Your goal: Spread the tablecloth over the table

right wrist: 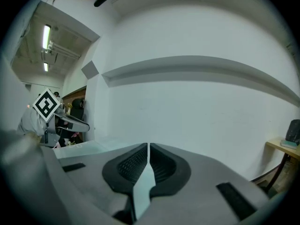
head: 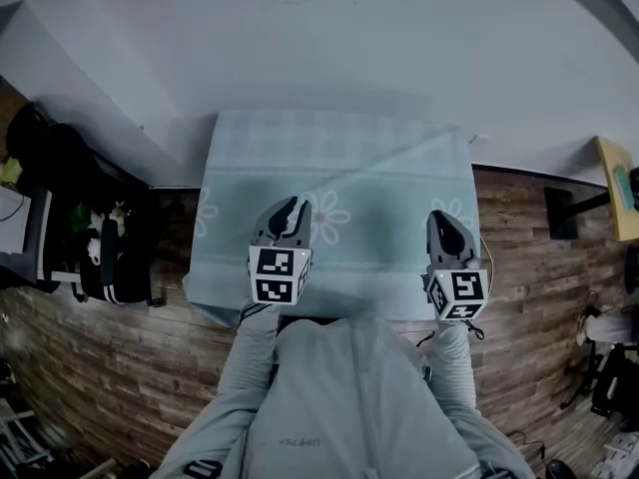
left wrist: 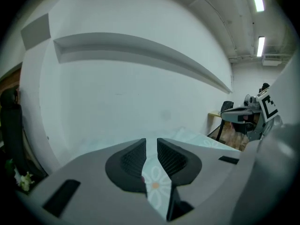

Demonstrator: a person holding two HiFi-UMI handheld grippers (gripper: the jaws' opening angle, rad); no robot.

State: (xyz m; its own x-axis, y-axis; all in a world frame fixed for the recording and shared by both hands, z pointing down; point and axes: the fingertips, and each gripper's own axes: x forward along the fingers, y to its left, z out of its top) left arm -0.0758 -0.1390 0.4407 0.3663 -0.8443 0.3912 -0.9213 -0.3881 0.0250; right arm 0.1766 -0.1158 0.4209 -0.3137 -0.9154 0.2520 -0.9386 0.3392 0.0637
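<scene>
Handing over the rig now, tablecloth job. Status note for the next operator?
Left hand-held gripper: jaws slightly apart, tablecloth between them; firm pinch unclear.
Right hand-held gripper: shut on the tablecloth.
Tablecloth: draped over the table (hidden beneath), far edge at the wall, diagonal crease on the far right.
Done: top mostly covered.
Left: probably confirm left grip, pull out the crease, square up, release.

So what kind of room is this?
Probably an office or workroom. There is a black chair beside a desk against the white wall, long strip lights on the ceiling, and a wood-plank floor.
</scene>
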